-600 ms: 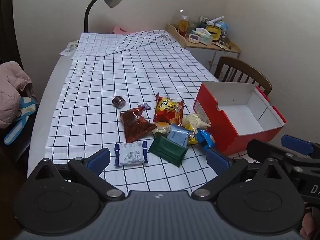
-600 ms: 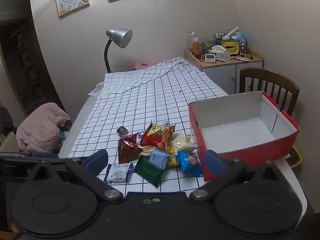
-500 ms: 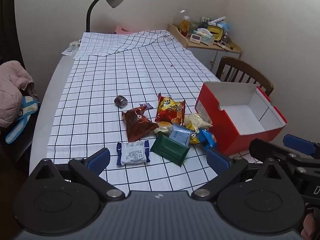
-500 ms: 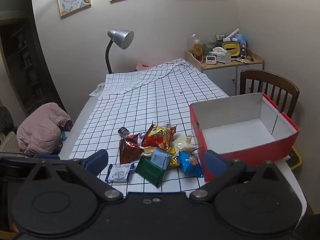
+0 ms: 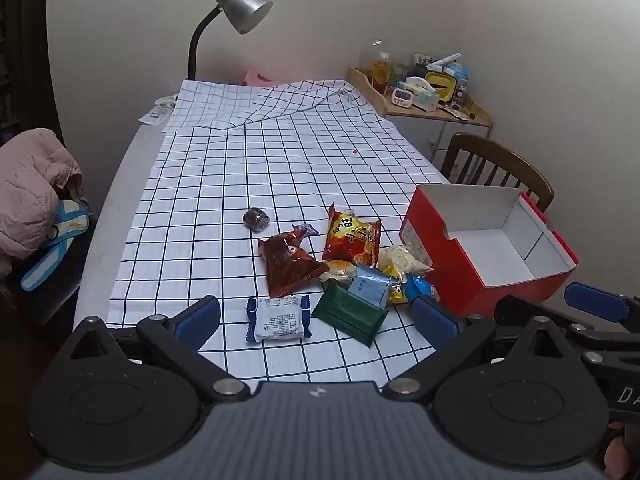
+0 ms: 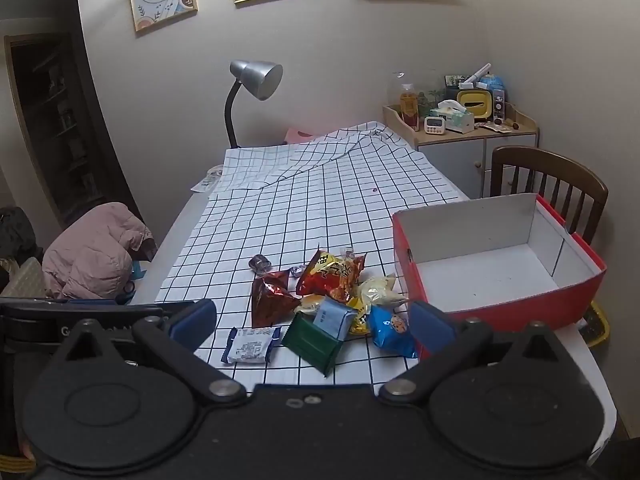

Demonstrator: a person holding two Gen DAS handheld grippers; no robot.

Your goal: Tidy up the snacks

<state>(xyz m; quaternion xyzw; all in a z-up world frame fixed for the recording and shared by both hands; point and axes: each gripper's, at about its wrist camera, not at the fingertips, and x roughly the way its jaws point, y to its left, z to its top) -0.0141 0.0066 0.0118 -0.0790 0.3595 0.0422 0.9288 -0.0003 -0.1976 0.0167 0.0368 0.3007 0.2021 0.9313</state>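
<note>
Both wrist views, approach phase. Compared with half a second earlier, each camera sits slightly higher and tipped back: more wall shows above the lamp [image 5: 240,0], and the snack pile [image 5: 340,268] lies a little lower in both views. No snack has shifted; only the tools have moved. The left claw [image 5: 316,318] stands released, its blue pads spread wide above the desk's near edge, with the white packet [image 5: 279,319] and green pack [image 5: 349,314] between them in the view but below and untouched. The right claw [image 6: 312,322] is likewise released and holds nothing; it hovers over the same near edge, the green pack [image 6: 314,340] and blue bag [image 6: 390,330] lying between its pads in the view. The pile rests on the checked cloth [image 5: 240,184] toward the desk's near right corner, just beside the red box [image 5: 492,248]; the blue bag appears to touch the box wall. A dark wrapped sweet [image 5: 255,218] lies apart, toward the left. The box [image 6: 496,272] is open and holds nothing. The change therefore reads as framing rather than progress: sorting has not begun, and every snack remains to be moved, presumably into the box.
</note>
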